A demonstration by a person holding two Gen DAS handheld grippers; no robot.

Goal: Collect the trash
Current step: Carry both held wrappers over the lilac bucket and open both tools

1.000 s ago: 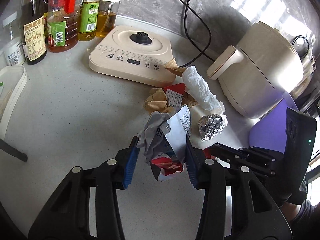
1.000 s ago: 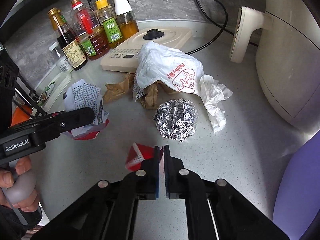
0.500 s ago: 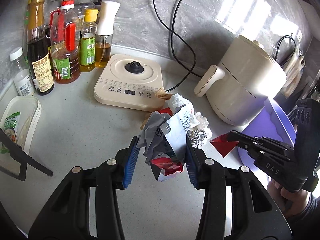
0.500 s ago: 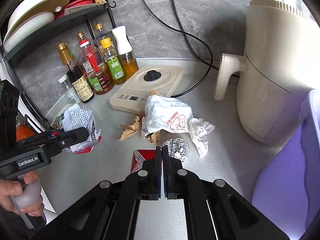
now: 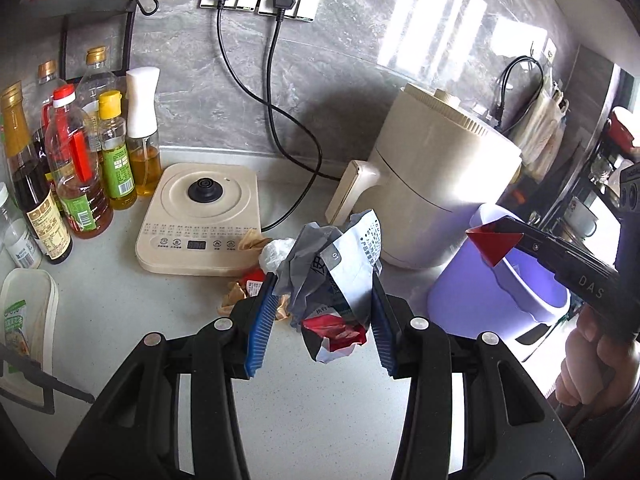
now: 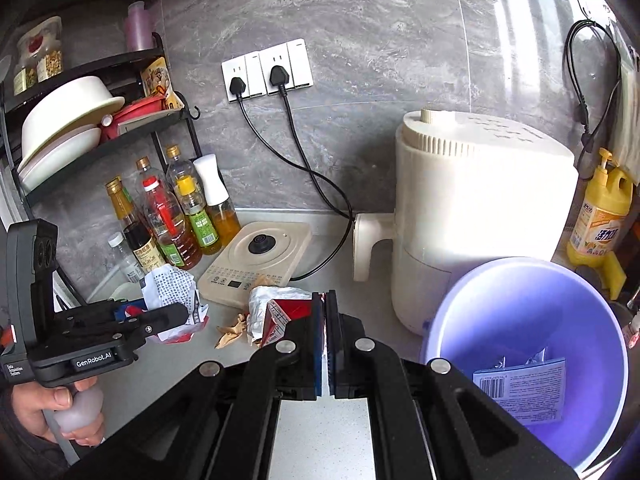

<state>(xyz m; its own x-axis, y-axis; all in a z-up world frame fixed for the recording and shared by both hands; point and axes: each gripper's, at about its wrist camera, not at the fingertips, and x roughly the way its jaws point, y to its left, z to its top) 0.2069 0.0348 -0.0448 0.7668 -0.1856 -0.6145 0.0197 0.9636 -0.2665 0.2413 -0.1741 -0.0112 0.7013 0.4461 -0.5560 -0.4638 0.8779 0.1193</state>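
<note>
in the left wrist view, the left gripper [image 5: 322, 314] clamps a crumpled grey-and-white wrapper [image 5: 332, 276] with a red lower end between its blue pads, above the counter [image 5: 120, 300], with more scraps on the counter just beyond it. in the right wrist view, the right gripper [image 6: 325, 312] is pinched closed on a flat red-and-white packet [image 6: 286, 312] sticking out to its left, the purple bin [image 6: 520, 312] near right with a barcoded wrapper [image 6: 520, 390] inside.

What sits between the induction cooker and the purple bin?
The cream air fryer stands between the induction cooker and the purple bin, clearest in the right wrist view.
</note>
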